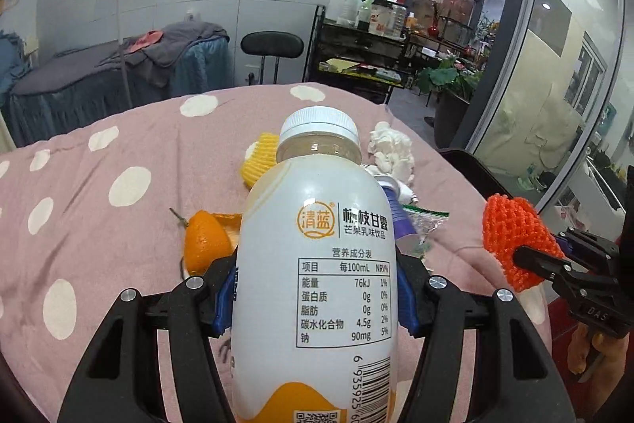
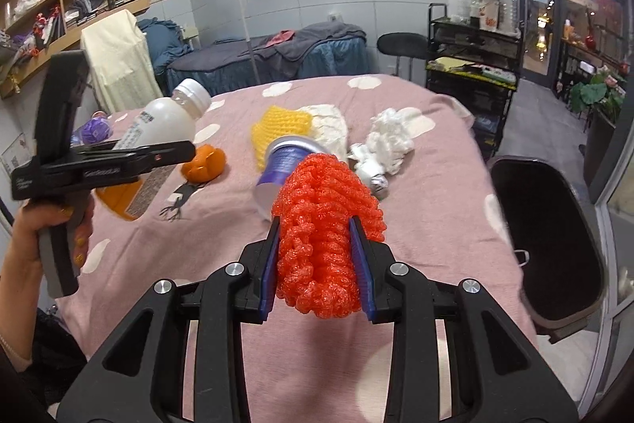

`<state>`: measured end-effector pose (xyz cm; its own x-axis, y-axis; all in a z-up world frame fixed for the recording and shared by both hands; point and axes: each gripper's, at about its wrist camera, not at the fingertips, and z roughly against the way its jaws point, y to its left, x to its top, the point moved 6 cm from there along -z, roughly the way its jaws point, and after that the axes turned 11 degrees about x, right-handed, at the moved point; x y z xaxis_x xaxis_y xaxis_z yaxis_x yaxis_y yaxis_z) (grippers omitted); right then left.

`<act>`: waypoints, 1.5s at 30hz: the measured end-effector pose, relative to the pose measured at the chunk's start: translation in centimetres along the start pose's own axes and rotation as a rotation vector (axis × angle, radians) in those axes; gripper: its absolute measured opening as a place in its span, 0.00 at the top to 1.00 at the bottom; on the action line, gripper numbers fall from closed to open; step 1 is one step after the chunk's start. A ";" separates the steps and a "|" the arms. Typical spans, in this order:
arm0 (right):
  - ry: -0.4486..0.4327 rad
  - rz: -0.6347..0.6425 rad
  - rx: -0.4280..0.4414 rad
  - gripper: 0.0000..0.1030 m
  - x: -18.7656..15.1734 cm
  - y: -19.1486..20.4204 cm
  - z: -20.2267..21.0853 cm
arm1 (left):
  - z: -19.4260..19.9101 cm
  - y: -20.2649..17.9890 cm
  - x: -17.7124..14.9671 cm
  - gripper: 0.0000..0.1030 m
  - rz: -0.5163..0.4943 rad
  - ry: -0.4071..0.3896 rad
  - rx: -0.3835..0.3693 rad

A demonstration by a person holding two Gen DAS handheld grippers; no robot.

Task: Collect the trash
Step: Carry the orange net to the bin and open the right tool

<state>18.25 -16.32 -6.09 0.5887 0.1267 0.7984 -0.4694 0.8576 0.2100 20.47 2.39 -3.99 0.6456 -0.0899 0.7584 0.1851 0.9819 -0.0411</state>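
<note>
Clamped at frame centre by the left gripper (image 1: 315, 300) is a smooth white plastic bottle (image 1: 317, 264); knobbly orange foam netting (image 2: 321, 236) is pinched by the right gripper (image 2: 317, 260) above the pink dotted bedspread (image 2: 428, 209).

Two matte black plastic grippers with triangular cut-outs in the arms, round silver screw heads at the pivots, blue ribbed pads (image 2: 267, 264) lining the fingers. Grey pistol-style handle (image 2: 59, 256), embossed lettering on the side. Yellow-painted fingernails on the left hand (image 2: 51, 224).
</note>
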 end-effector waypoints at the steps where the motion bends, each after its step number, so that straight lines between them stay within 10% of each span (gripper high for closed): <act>1: -0.007 -0.002 -0.014 0.68 0.0 -0.4 0.3 | 0.0 -0.6 0.1 0.41 -0.003 -0.001 -0.019; 16: -0.043 -0.146 -0.248 0.68 0.9 -13.6 3.8 | -1.5 -11.8 2.7 0.41 -0.090 -0.050 -0.216; 37: 0.144 -0.437 -0.395 0.67 -3.3 -29.3 -1.7 | -4.1 -20.1 4.4 0.41 -0.187 -0.013 -0.327; 43: 0.131 -0.473 -0.425 0.26 -4.2 -30.3 -1.7 | -4.6 -21.6 4.2 0.41 -0.195 0.003 -0.340; 45: 0.116 -0.471 -0.425 0.26 -4.4 -30.0 -1.2 | -4.9 -21.9 4.2 0.41 -0.194 0.010 -0.345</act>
<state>30.55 -42.04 -16.61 0.7467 -0.2789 0.6039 0.1445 0.9542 0.2620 22.78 -20.27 -3.14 0.5807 -0.2719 0.7674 0.5416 0.8328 -0.1148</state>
